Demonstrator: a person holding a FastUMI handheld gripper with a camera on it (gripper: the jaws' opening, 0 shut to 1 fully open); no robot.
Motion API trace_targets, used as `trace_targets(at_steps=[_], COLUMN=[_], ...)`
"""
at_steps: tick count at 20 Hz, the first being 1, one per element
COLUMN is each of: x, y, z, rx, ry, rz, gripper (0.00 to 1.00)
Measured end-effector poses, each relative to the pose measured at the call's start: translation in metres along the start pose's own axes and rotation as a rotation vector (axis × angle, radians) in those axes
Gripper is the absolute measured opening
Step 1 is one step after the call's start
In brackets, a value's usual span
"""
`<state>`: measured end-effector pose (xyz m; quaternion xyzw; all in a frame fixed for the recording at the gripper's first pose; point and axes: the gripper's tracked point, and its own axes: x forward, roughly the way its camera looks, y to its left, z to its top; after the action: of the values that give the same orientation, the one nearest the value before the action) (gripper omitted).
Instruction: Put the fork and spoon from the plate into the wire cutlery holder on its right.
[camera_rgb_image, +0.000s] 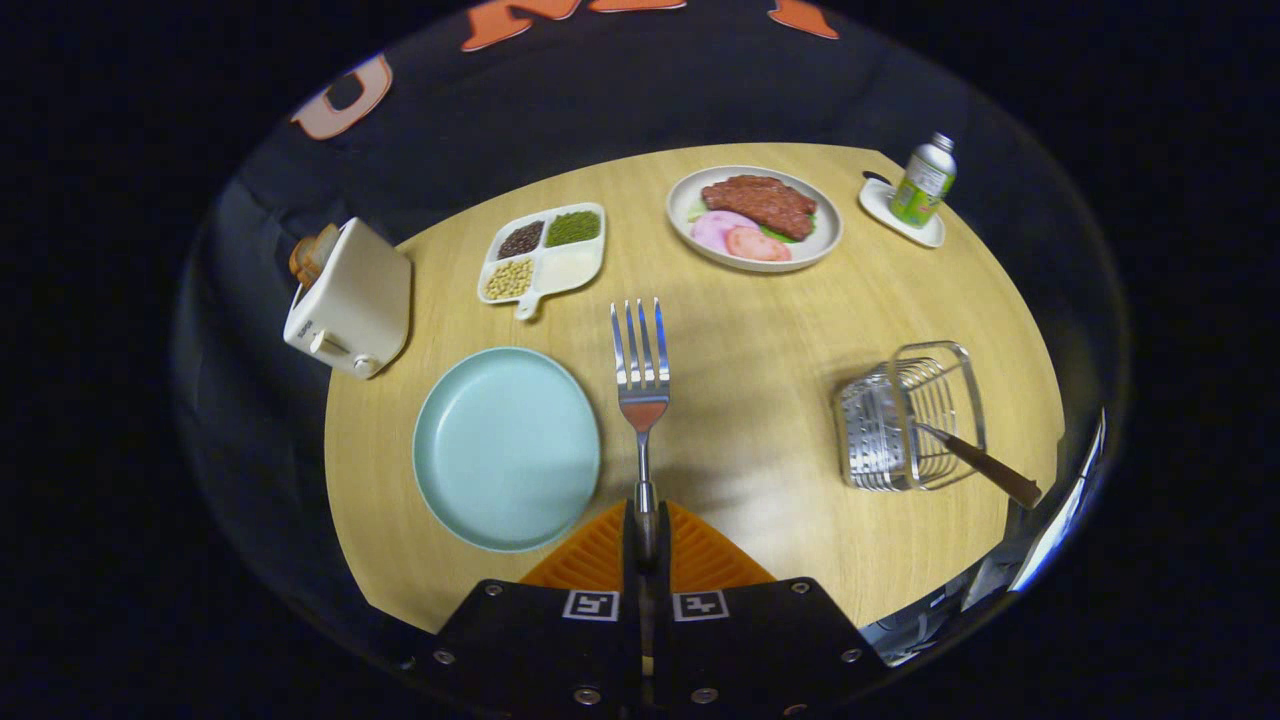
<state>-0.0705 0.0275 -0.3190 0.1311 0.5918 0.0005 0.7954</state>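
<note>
Gripper (645, 535) clenched on the fork (640, 375) handle above the table, between blue plate (480, 500) and wire cutlery holder (910, 415); the thin handle could pivot, missing the holder.

even overhead light, sharp centre, fisheye bending at edges, soft shadows.

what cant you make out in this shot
- Fork handle, gripper view: its rear end is hidden between the shut fingers of the gripper.
- Utensil in the wire holder: just a brown handle sticks out; its head is hidden behind the wires, so spoon or not is unclear.
- Bottle label: too small.
- Toaster slot contents: mostly hidden by its body.
</note>
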Motion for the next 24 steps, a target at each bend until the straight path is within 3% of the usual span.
trace_targets(at_steps=[7,11,15,19,24], x=[-0.026,-0.023,-0.023,-0.036,-0.072], y=[-0.105,-0.122,-0.138,-0.133,-0.117], z=[-0.007,-0.011,-0.007,0.032,0.108], rx=[0.125,0.143,0.056,0.021,-0.006], ry=[-0.015,0.017,0.024,-0.103,-0.413], rz=[-0.08,-0.045,-0.062,-0.027,0.035], gripper=[0.05,0.05,0.11,0.22,0.37])
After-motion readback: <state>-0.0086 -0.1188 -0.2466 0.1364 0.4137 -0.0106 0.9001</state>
